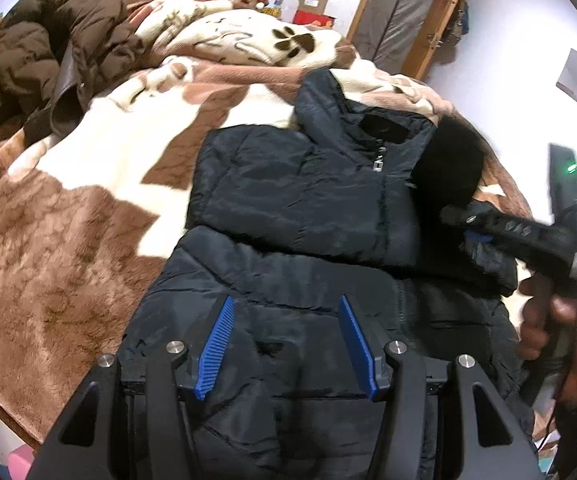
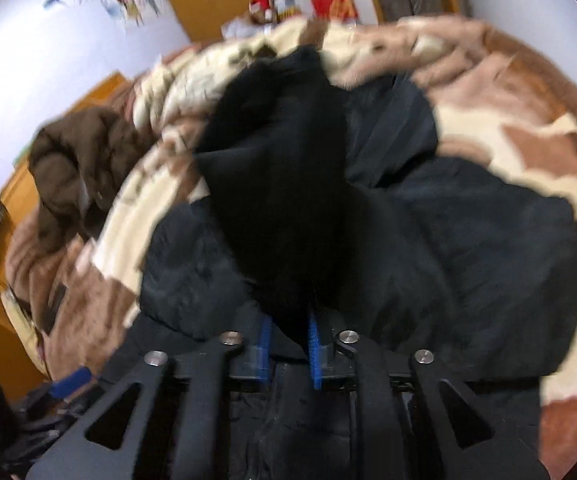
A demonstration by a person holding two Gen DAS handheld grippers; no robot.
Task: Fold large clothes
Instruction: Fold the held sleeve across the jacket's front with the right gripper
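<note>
A dark navy puffer jacket (image 1: pixel 308 200) lies on the bed, its left sleeve folded across the chest. My left gripper (image 1: pixel 288 312) is open and empty, hovering over the jacket's lower part. My right gripper (image 2: pixel 288 336) is shut on a fold of the jacket's black fleece-lined cloth (image 2: pixel 276 184), lifted up in front of the camera; the rest of the jacket (image 2: pixel 488 248) spreads below. In the left wrist view the right gripper (image 1: pixel 468 220) reaches in from the right with that black cloth (image 1: pixel 448 164) bunched at its tip.
A brown and cream plush blanket (image 1: pixel 88 220) covers the bed. A brown puffer coat (image 1: pixel 48 60) is heaped at the far left; it also shows in the right wrist view (image 2: pixel 80 160). A wooden wardrobe (image 1: pixel 408 12) and boxes (image 1: pixel 312 4) stand beyond the bed.
</note>
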